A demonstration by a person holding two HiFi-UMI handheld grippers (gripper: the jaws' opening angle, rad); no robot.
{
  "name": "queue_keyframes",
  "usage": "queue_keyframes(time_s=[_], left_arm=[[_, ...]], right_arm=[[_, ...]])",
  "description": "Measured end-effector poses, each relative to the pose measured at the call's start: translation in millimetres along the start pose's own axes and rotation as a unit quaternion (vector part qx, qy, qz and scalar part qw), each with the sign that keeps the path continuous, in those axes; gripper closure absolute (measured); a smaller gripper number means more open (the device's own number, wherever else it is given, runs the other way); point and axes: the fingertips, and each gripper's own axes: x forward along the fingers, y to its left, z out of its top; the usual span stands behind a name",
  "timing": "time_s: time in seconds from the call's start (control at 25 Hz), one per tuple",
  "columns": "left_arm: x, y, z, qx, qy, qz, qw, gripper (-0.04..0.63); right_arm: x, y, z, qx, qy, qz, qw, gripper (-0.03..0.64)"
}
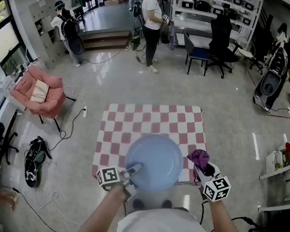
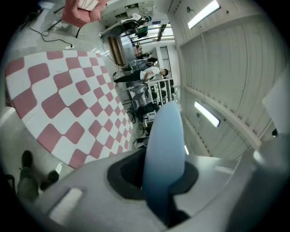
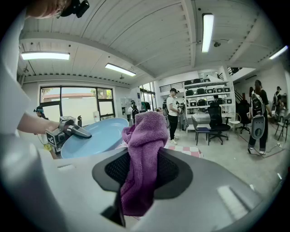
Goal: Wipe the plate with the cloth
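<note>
A pale blue plate (image 1: 154, 162) is held up above the checked table, my left gripper (image 1: 131, 170) shut on its near-left rim. In the left gripper view the plate (image 2: 164, 154) stands edge-on between the jaws. My right gripper (image 1: 201, 170) is shut on a bunched purple cloth (image 1: 199, 158), held just off the plate's right rim without touching it. The right gripper view shows the cloth (image 3: 142, 158) rising out of the jaws, with the plate (image 3: 97, 136) and the left gripper (image 3: 74, 130) off to the left.
Under the plate lies a table with a red-and-white checked cover (image 1: 151, 122). A pink armchair (image 1: 38, 92) stands far left, a black bag (image 1: 35, 160) on the floor nearby. People (image 1: 151, 24) and shelving stand at the back, office chairs (image 1: 215, 49) at the right.
</note>
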Motion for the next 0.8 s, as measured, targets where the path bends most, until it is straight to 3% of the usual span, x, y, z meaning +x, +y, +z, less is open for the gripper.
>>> queue_keyframes(time_s=[0.48,0.8], left_arm=[[-2.2,2.5,2.0,-0.002,-0.003,0.002,1.0,0.535],[-0.8,1.3,2.6,0.004,-0.017,0.001,0.9998,0.537]], right_arm=[[3.5,2.6,-1.4,0.001,0.002,0.004,1.0,0.48],[1.9,-6.4,0.6,0.035,0.0,-0.003,0.999,0.479]])
